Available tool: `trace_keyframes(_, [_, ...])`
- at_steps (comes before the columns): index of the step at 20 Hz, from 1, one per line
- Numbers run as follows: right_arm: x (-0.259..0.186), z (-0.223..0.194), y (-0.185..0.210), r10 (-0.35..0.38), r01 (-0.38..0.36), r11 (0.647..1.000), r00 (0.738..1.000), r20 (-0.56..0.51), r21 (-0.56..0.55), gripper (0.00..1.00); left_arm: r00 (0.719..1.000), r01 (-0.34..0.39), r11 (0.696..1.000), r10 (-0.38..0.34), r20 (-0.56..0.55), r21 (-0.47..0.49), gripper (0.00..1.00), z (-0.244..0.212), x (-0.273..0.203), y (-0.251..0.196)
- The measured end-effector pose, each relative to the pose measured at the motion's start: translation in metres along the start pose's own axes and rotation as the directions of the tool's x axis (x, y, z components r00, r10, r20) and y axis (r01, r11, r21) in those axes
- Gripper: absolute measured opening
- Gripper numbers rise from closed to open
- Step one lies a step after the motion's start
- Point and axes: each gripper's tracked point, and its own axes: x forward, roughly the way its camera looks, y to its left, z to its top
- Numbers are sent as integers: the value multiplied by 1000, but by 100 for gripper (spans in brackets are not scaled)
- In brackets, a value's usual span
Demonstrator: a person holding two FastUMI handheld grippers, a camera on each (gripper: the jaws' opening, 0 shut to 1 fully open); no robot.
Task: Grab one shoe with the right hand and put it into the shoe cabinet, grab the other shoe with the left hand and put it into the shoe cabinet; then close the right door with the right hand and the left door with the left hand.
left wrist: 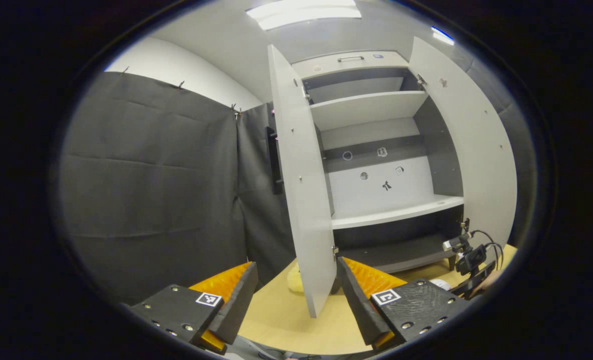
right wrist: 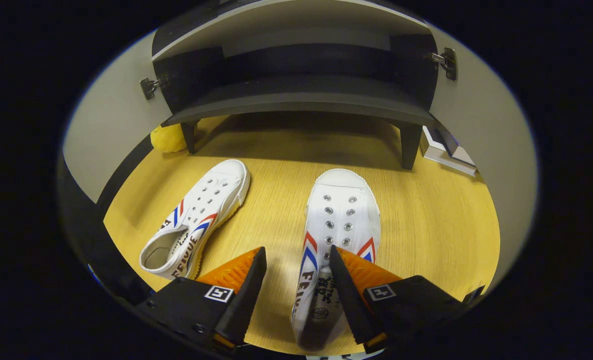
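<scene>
Two white canvas shoes lie on the wooden worktop [right wrist: 426, 225] in front of the cabinet [right wrist: 296, 95], toes toward it. Both have metal eyelets without laces, red and blue stripes on the sides and dark lettering on the sides; it looks like "FEIYUE", though only partly legible. The left shoe [right wrist: 199, 217] lies angled, its opening turned toward the camera. The right shoe [right wrist: 339, 235] points straight at the cabinet, its heel end between the fingers of the right tool [right wrist: 296, 280], which stands released: the right finger lies over the shoe's edge, the left finger is apart from it.

In the left gripper view the cabinet stands with both doors swung wide, the left door [left wrist: 304, 200] nearest and the right door [left wrist: 469, 145] beyond. Inside are pale shelves with dark side walls, and small stickers on the back panel too small to read. The left tool [left wrist: 296, 292] is released and holds nothing, its fingers on either side of the left door's lower edge. A yellow object [right wrist: 169, 137] sits by the cabinet's leg.
</scene>
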Motion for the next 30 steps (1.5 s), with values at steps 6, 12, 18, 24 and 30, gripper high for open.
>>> trace_keyframes(6, [2,3,-20,-58,58,998,998,-11,-14,31,1000,14,1000,-14,-3,-4,92,0,-7,-24])
trace_keyframes(12, [1,4,-16,-17,16,1000,998,62,13,2,999,48,999,-48,-10,-6,93,0,-17,-66])
trace_keyframes(18, [-26,18,-19,36,-43,998,989,142,44,2,997,80,997,-80,6,6,93,6,-25,-94])
trace_keyframes(24, [-59,45,-7,94,-118,989,969,227,94,2,990,139,990,-138,4,-10,93,1,-12,-111])
trace_keyframes(30, [-108,102,2,92,-141,984,924,371,107,2,977,210,977,-210,32,-19,93,3,8,-122])
